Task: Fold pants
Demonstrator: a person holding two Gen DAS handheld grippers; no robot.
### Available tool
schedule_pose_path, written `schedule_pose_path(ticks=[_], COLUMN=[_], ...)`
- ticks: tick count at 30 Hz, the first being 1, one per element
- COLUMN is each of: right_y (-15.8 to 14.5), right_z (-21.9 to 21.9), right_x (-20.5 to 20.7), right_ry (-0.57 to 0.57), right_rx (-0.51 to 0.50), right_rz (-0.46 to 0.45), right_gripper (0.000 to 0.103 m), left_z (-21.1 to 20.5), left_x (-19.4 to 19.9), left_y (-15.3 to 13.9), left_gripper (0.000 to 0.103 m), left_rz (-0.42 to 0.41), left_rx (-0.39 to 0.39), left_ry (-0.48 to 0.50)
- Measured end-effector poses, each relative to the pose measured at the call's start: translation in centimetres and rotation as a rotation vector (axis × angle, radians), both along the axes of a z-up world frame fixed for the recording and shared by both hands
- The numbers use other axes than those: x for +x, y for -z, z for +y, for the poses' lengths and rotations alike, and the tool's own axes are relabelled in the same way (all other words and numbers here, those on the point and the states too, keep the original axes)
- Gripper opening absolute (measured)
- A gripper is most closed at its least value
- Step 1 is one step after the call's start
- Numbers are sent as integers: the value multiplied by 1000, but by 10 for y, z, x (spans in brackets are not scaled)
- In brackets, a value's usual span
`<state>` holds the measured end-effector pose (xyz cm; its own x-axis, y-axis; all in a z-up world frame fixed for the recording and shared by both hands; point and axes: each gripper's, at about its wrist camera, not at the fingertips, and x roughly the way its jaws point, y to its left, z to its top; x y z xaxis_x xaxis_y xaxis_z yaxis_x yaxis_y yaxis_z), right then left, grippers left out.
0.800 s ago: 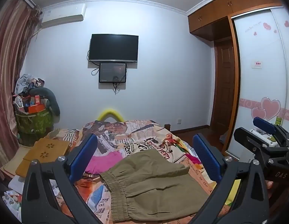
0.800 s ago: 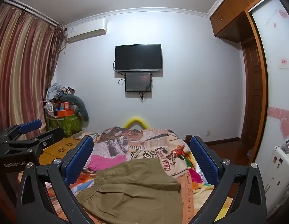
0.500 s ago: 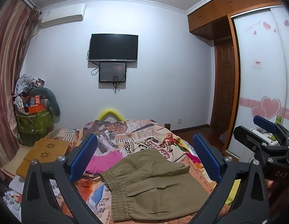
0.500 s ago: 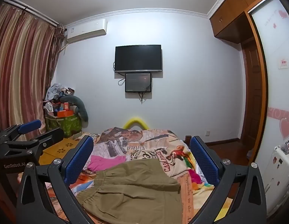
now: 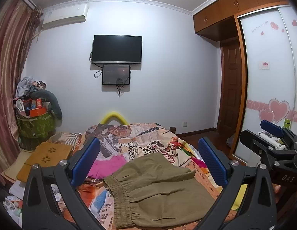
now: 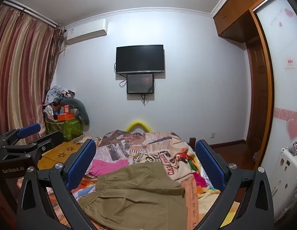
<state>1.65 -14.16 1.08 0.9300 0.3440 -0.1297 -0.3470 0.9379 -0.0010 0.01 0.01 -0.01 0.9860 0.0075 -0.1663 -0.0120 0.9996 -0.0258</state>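
Both grippers' jaws gape above folded khaki pants [image 5: 160, 189] on bed [image 5: 140, 143].

Bed [image 5: 160, 140], printed cover: olive pants [image 5: 160, 187], pink garment [image 5: 108, 165] lying on it.

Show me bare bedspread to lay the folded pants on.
Free: the bedspread beyond the khaki pants and pink garment, toward the yellow footboard. Crowded: the left edge, by the wooden board.
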Motion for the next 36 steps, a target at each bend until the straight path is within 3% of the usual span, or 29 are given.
schedule_pose_path(ticks=[36], right_y=[4], right_z=[-3], right_x=[3], right_ry=[5], right_rx=[11], right_rz=[14], right_gripper=[103], left_z=[-2], left_x=[3], left_y=[-1], left_gripper=[103], left_rz=[11], left_rx=[-6], left_ry=[-1])
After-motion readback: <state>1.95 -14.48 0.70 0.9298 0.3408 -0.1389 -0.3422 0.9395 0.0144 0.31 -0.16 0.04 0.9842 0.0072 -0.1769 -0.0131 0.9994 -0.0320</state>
